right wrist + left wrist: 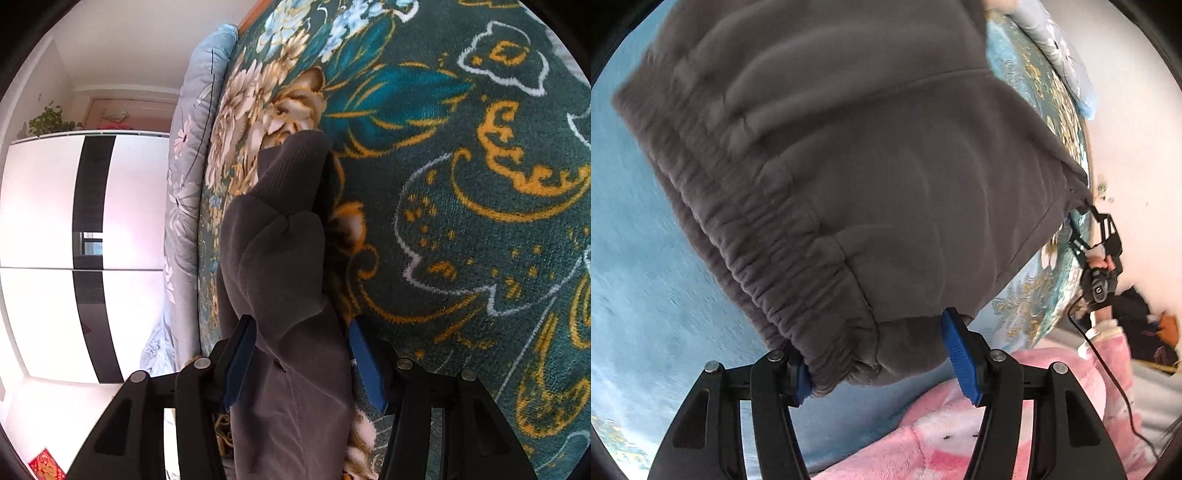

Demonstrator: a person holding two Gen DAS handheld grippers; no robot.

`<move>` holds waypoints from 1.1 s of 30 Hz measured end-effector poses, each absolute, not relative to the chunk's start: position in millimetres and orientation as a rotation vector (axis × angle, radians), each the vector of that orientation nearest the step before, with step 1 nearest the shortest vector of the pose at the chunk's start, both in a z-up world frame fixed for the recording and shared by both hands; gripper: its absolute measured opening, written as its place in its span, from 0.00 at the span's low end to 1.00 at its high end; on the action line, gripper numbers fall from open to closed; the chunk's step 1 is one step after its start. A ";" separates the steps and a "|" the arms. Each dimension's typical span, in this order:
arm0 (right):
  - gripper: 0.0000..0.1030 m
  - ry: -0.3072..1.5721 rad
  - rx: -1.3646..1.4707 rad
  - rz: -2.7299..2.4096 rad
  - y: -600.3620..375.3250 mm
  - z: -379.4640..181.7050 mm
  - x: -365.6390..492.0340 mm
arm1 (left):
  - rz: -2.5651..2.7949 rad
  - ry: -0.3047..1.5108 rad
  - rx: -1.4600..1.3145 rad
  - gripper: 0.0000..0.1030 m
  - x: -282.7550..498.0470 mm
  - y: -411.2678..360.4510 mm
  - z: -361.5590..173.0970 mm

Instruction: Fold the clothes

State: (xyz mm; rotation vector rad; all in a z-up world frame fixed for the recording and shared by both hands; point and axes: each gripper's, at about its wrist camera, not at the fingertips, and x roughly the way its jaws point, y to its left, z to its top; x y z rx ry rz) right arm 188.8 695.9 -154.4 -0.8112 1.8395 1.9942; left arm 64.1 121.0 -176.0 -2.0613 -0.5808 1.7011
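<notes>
Grey sweatpants (849, 166) hang stretched over the floral blanket (480, 221), left gripper (882, 354) clamped on the elastic waistband, right gripper (299, 354) seemingly pinching the cuff end.

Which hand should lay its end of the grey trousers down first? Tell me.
Probably the right. The right gripper holds the cuff end of the grey trousers close above the floral blanket, while the left gripper holds the waistband end lifted.
</notes>
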 end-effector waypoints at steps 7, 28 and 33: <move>0.52 1.872 -0.768 1.973 696.0 -159.0 190.4 | 1.743 -0.478 -2.060 0.25 91.4 96.4 -152.8; 0.05 1.539 -1.095 2.075 669.1 -73.1 231.7 | 1.924 -0.052 -1.866 0.17 126.2 52.5 -45.8; 0.09 1.578 -1.299 1.831 662.6 -127.1 259.4 | 1.861 -0.097 -2.011 0.17 144.9 35.9 -102.0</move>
